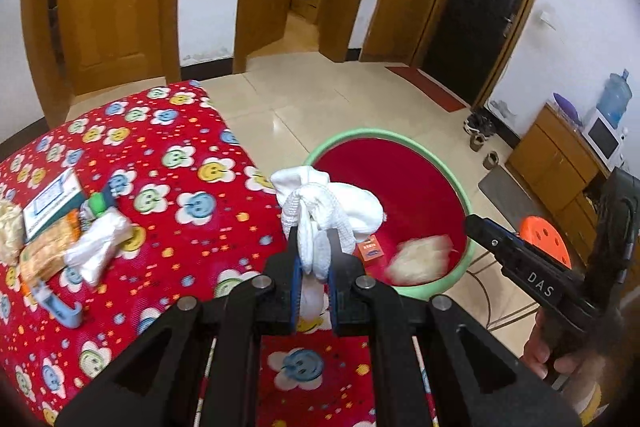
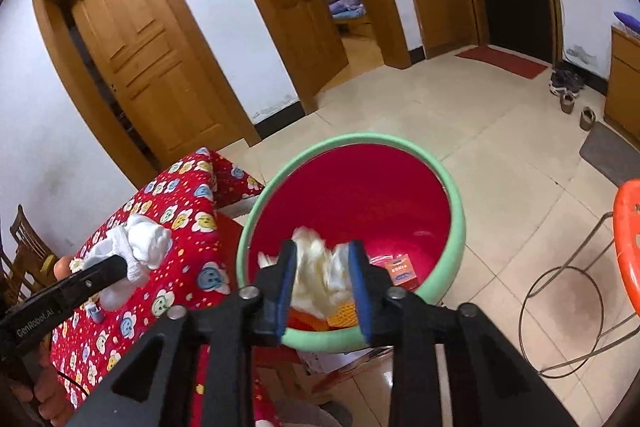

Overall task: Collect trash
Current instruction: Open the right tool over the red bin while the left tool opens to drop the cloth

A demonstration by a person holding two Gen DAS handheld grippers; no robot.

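Observation:
My left gripper point(image 1: 314, 247) is shut on a white cloth bundle point(image 1: 324, 203) and holds it over the table edge, beside the red bin with a green rim point(image 1: 466, 203). It also shows in the right wrist view point(image 2: 140, 247). My right gripper point(image 2: 322, 267) is open above the bin point(image 2: 456, 195). A crumpled pale wrapper point(image 2: 320, 275) lies blurred between and below its fingers, inside the bin; it also shows in the left wrist view point(image 1: 420, 259). A small orange box point(image 1: 370, 251) lies on the bin's bottom.
The table has a red flower-patterned cloth point(image 1: 180, 187). On its left lie a white plastic wrapper point(image 1: 100, 247), a snack packet point(image 1: 40, 255), a box point(image 1: 52, 203) and a blue clip point(image 1: 60, 311). An orange stool point(image 2: 628, 239) stands right of the bin.

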